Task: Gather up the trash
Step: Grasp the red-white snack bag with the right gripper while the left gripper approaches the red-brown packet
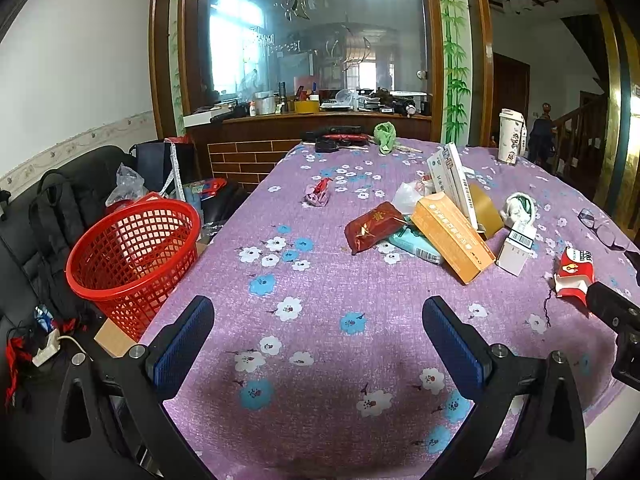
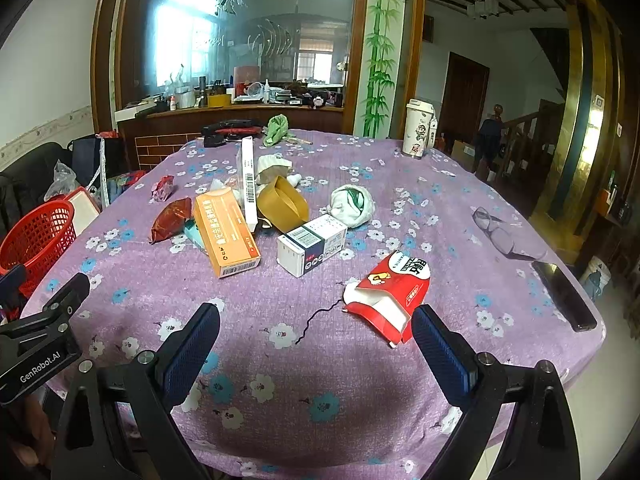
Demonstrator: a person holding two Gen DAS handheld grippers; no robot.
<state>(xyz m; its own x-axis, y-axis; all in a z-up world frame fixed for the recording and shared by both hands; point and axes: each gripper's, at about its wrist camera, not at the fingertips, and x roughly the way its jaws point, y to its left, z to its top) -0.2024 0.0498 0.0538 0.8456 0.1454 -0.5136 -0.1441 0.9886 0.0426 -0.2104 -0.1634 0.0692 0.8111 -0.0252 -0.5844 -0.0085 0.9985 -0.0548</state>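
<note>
We had both grippers spread wide and empty over the purple floral tablecloth (image 2: 320, 288). The torn red-and-white paper carton (image 2: 390, 300) lay just ahead of the right gripper (image 2: 316, 344), at about 1 o'clock, nearly touching its right finger, long axis running 11-to-5. Right hand was clearly nearer; the left gripper (image 1: 318, 340) saw it far off at 3 o'clock. The red plastic mesh basket (image 1: 130, 260) sat off the table edge at 10 o'clock from the left gripper. We'd judge a small rightward shift comes before closing.
</note>
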